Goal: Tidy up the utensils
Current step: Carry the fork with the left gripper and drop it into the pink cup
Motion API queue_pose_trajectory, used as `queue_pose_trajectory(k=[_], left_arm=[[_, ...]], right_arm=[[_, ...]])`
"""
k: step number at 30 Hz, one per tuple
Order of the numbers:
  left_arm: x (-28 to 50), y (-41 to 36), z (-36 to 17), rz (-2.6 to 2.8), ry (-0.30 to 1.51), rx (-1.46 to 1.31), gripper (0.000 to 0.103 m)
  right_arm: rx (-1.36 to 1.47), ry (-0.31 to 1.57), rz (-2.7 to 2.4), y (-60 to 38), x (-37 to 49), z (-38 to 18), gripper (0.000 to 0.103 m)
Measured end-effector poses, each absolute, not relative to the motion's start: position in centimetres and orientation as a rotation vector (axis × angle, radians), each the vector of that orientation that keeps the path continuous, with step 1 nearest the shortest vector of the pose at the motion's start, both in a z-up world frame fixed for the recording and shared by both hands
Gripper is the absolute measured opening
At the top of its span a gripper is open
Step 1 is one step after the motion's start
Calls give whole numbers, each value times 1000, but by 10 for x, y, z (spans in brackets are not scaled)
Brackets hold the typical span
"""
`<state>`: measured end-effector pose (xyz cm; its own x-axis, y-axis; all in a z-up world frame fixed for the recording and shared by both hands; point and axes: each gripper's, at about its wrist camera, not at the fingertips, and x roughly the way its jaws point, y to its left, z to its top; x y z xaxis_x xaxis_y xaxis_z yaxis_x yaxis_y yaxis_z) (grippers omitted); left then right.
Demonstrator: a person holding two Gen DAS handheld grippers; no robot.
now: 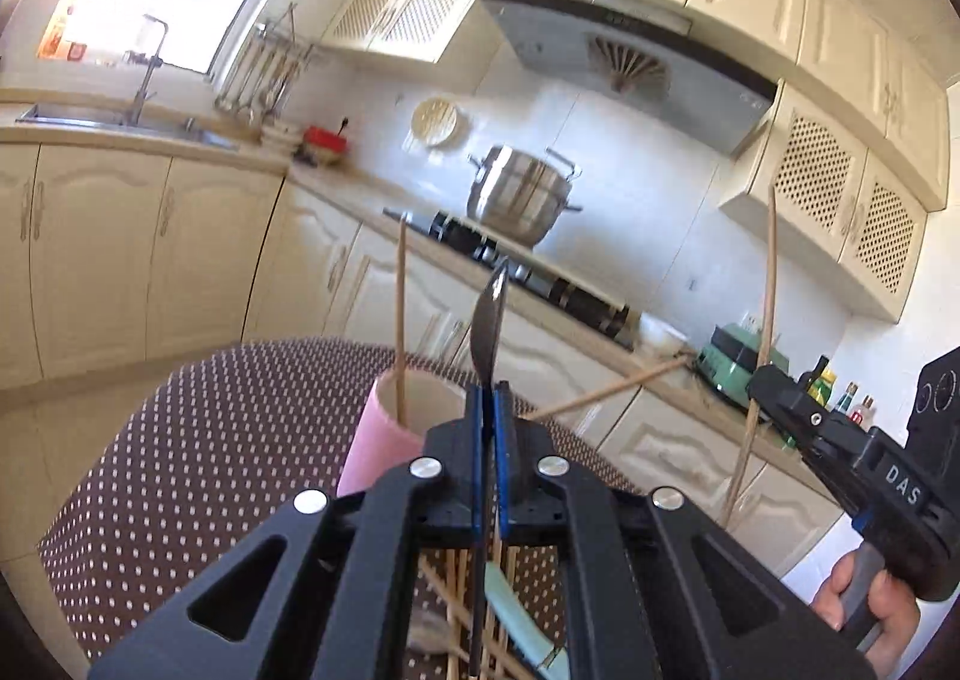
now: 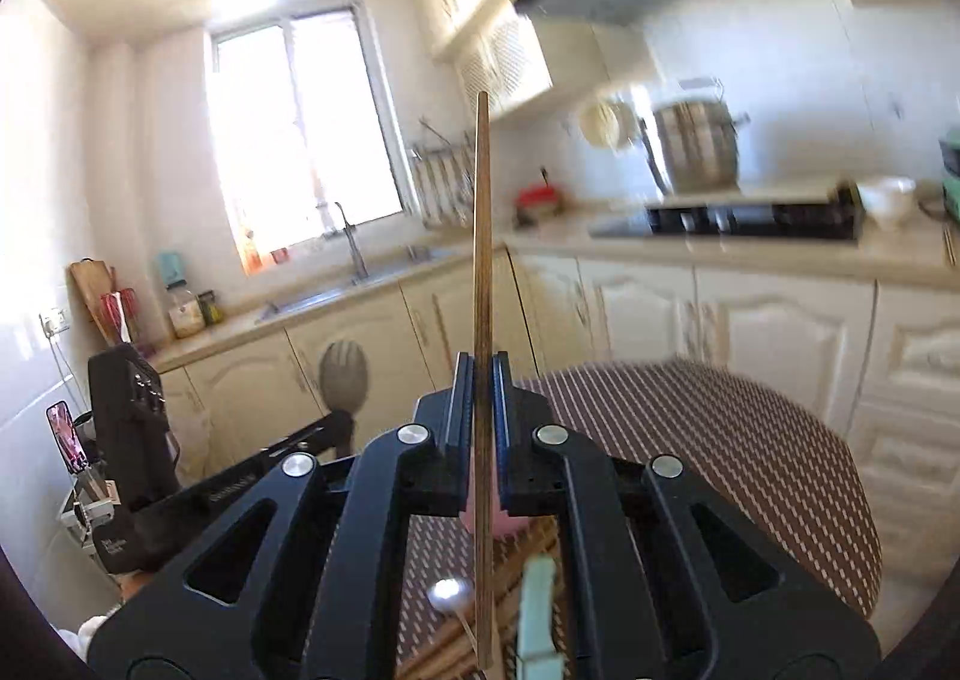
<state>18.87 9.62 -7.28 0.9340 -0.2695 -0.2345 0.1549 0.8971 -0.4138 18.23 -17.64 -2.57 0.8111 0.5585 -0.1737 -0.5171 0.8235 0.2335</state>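
Table (image 1: 180, 440): round top under a brown cloth with white dots, standing in front of cream kitchen cabinets.
Stockpot (image 1: 522, 191): steel, on the black hob by the back wall, well apart from the table.
Pink cup (image 1: 390, 428): upright on the table just ahead of the left gripper, with 1 wooden chopstick (image 1: 401, 314) standing in it.
Left gripper (image 1: 493, 398): fingers pressed together on a metal spoon (image 1: 489, 320), bowl end up, raised beside the cup.
Right gripper (image 2: 482, 374): fingers clamped on 1 upright chopstick (image 2: 482, 236), raised above the table to the right of the cup.
Loose utensils: several chopsticks (image 1: 462, 608) and a mint-green handled piece (image 1: 516, 611) lie in a heap on the cloth beneath the grippers.
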Motion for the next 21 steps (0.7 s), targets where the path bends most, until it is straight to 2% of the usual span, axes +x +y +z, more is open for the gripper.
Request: queue_pose_trajectory(k=[8,21], left_arm=[[207,91,-46,-230,132,-384,4],[263,100,-31,-196,41,-377,4]], right_arm=[[143,164,618,-128,214,-19,7],[134,75,584,-96,268,-18,7]])
